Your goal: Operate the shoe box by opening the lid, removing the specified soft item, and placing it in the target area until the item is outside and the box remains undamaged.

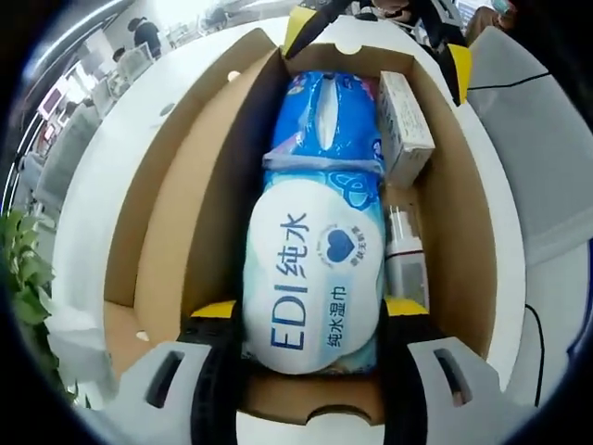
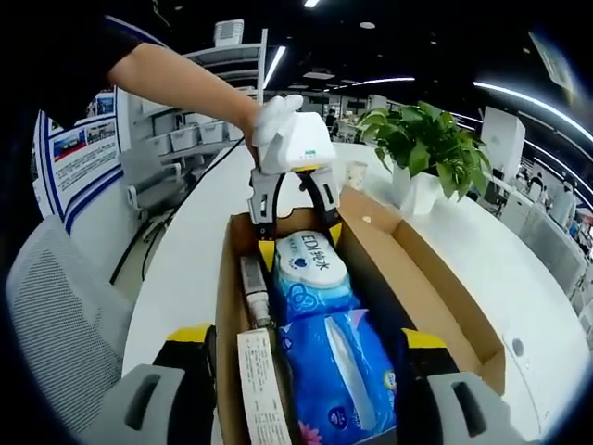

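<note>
An open cardboard shoe box lies on a white table. Inside, a blue-and-white wet wipes pack printed "EDI" sits nearest me, with my left gripper shut on its sides. Behind it lies a blue tissue pack. In the right gripper view a gloved hand holds the left gripper over the wipes pack. My right gripper stands open, its yellow-tipped jaws straddling the box's end around the tissue pack. That right gripper shows at the box's far end.
A small white carton and a small bottle lie along one box wall. The lid flap hangs open to the side. A potted plant stands on the table. A mesh chair is beside it.
</note>
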### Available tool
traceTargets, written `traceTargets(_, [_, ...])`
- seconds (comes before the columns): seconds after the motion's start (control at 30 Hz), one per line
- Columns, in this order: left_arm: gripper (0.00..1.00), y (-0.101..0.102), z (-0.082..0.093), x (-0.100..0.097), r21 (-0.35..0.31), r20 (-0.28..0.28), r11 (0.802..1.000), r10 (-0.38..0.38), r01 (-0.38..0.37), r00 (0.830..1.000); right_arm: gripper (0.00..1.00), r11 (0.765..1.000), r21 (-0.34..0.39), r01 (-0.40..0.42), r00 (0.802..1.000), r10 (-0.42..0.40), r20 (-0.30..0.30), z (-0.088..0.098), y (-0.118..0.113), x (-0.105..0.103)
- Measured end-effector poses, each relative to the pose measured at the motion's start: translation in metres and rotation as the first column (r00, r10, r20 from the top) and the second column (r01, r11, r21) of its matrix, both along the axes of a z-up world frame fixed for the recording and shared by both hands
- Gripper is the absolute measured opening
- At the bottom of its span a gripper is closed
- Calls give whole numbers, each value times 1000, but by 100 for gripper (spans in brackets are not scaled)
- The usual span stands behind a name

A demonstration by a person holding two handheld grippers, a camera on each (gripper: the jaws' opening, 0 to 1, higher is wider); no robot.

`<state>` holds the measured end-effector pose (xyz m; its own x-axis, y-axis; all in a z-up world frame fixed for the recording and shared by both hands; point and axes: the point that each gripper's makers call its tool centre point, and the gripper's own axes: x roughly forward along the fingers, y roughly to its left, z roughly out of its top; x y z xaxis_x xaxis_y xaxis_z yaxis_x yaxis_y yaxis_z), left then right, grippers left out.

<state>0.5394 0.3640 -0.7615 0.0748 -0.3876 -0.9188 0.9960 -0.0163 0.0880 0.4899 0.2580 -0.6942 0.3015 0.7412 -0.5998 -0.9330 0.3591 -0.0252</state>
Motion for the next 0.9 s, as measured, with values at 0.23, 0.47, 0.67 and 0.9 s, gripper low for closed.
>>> traceTargets(0.23, [60, -1, -5, 0, 22, 7, 1000, -12, 12, 1000, 76, 1000, -4, 1, 1000, -1, -1, -4, 2, 5])
traceTargets(0.47, [61, -1, -9, 1, 29, 26, 1000, -5, 4, 1000, 74, 1000, -6, 0, 1000, 0, -11, -12, 11, 9])
traceTargets(0.67, [62, -2, -11, 1, 18, 29, 1000, -6, 5, 1000, 73, 1000, -13, -22, 1000, 22, -15, -17, 21, 8])
traceTargets(0.9, [62, -4, -12, 0, 7, 18, 1000, -8, 8, 1000, 69, 999, -19, -31, 999, 31, -19, -20, 31, 18])
